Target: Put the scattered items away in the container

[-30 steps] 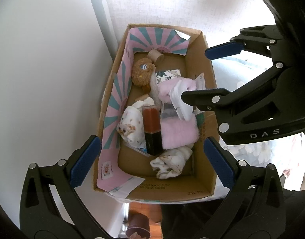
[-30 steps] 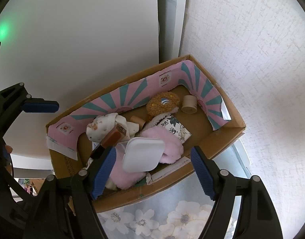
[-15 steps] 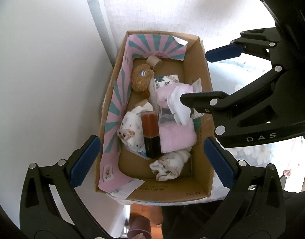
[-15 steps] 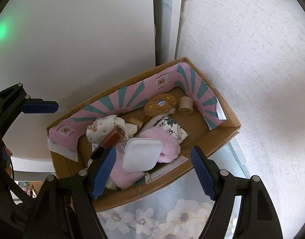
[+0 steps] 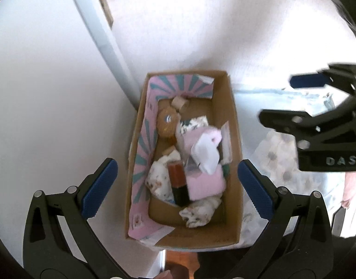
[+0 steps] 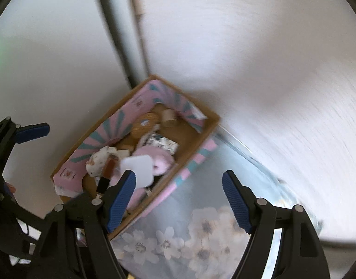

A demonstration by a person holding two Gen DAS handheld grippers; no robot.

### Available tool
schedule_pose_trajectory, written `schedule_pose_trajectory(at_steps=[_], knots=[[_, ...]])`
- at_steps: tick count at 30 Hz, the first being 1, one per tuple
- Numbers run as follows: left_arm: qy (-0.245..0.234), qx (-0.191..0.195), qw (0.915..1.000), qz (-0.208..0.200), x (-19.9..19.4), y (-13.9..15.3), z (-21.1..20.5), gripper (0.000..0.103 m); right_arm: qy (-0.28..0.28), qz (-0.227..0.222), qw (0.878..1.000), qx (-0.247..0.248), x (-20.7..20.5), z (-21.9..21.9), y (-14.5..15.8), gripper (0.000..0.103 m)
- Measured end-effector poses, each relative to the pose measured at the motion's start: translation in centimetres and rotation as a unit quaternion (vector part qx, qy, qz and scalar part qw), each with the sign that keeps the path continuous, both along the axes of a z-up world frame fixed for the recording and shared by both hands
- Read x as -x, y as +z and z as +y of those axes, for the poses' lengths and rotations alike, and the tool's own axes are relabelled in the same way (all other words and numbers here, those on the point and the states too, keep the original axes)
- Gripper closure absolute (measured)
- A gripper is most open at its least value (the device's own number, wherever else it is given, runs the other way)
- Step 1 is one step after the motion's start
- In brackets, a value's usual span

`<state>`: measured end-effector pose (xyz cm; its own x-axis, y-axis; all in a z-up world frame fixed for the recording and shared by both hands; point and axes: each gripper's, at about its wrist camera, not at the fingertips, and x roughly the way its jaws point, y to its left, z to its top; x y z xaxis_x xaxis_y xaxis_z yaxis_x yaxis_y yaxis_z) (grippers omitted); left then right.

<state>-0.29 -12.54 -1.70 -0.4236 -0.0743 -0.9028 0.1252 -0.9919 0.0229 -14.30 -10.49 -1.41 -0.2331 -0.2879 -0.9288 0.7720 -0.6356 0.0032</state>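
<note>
A cardboard box (image 5: 232, 121) with a pink and teal liner sits in the room corner, seen from above. It holds a brown plush toy (image 5: 167, 124), a wooden spool (image 5: 179, 102), pink fluffy cloth (image 5: 204, 183), a white lid (image 5: 205, 153), a red and black bottle (image 5: 178, 184) and patterned cloths (image 5: 200, 210). The box also shows in the right wrist view (image 6: 210, 121). My left gripper (image 5: 175, 189) is open and empty, high above the box. My right gripper (image 6: 179, 201) is open and empty, above the box's near edge; it also shows in the left wrist view (image 5: 291, 97).
White walls (image 5: 50, 93) meet in a corner behind the box, with a grey strip (image 5: 103, 32) running up it. A blue floral cloth (image 6: 201, 232) covers the surface beside the box. Wooden floor (image 5: 178, 259) shows below.
Both grippers have risen and pulled back from the box, so it looks smaller. The right gripper has swung away to the right. Both views are blurred by motion.
</note>
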Motion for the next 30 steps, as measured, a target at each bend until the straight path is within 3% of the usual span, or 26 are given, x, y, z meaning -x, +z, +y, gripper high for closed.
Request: schedule_pose_trajectory(at_steps=[9, 18, 30], knots=[[-0.018, 0.006, 0.9988, 0.045, 1.1, 3.3, 2.0, 0.0, -0.135, 0.016, 0.99, 0.036, -0.2, 6.4, 2.7, 0.03], [-0.023, 0.008, 0.9964, 0.081, 0.6, 6.1, 3.5, 0.0, -0.247, 0.051, 0.967, 0.046, -1.6, 11.7, 4.7, 0.03], [-0.035, -0.022, 0.9938, 0.104, -0.3, 6.4, 5.1, 0.0, -0.332, 0.063, 0.939, 0.06, -3.8, 15.8, 4.0, 0.03]])
